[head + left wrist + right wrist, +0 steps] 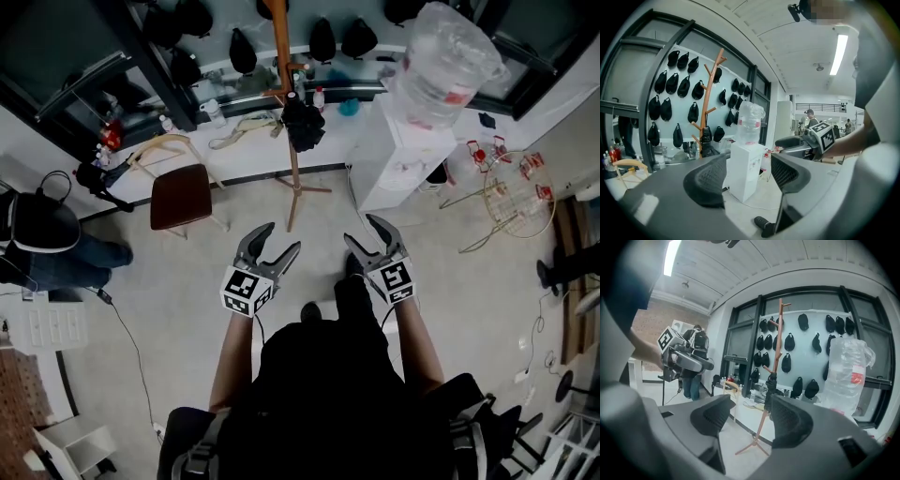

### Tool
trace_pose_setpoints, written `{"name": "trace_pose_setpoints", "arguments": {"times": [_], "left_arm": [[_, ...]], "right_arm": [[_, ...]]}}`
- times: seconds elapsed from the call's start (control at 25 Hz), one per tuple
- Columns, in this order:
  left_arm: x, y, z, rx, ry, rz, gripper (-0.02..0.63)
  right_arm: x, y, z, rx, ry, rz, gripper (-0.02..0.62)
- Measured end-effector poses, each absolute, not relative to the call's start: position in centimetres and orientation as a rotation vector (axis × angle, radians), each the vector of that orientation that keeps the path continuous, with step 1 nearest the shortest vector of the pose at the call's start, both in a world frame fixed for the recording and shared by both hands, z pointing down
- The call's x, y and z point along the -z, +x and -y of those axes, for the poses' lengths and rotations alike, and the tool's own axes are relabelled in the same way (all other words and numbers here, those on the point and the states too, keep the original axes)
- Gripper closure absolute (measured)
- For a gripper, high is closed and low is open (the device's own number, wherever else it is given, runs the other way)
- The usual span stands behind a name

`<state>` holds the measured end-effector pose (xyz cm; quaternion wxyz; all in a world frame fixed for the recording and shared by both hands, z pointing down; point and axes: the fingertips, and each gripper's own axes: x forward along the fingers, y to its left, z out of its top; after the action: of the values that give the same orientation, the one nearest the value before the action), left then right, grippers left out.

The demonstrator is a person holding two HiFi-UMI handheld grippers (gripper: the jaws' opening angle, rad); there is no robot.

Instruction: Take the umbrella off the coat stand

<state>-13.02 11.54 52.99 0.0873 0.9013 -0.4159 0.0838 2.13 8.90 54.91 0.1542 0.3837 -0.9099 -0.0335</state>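
The left hand-held gripper (748, 180) holds its jaws apart, nothing between them. Beyond stands a white water dispenser (746, 164); left of it, a dark umbrella (706, 141) hangs on the wooden coat stand (711, 93).

Coat stand (281, 56) top past head view's upper edge; umbrella (302, 123) detail too small.

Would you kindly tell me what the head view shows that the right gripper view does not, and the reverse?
Only the head view: the wire basket on the floor.
Only the right gripper view: the ceiling light.
Both: the coat stand, the black umbrella hanging on it, the water bottle and the left gripper.
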Motion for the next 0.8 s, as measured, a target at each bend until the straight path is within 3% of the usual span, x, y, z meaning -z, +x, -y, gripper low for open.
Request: {"name": "trace_pose_setpoints", "arguments": {"times": [0.8], "left_arm": [[-52.9,-10.6,-3.5,-0.224,2.6,1.31,0.311]], "right_arm": [[-54.7,4.5,0.1,0.082,1.045,2.623,0.324]]}}
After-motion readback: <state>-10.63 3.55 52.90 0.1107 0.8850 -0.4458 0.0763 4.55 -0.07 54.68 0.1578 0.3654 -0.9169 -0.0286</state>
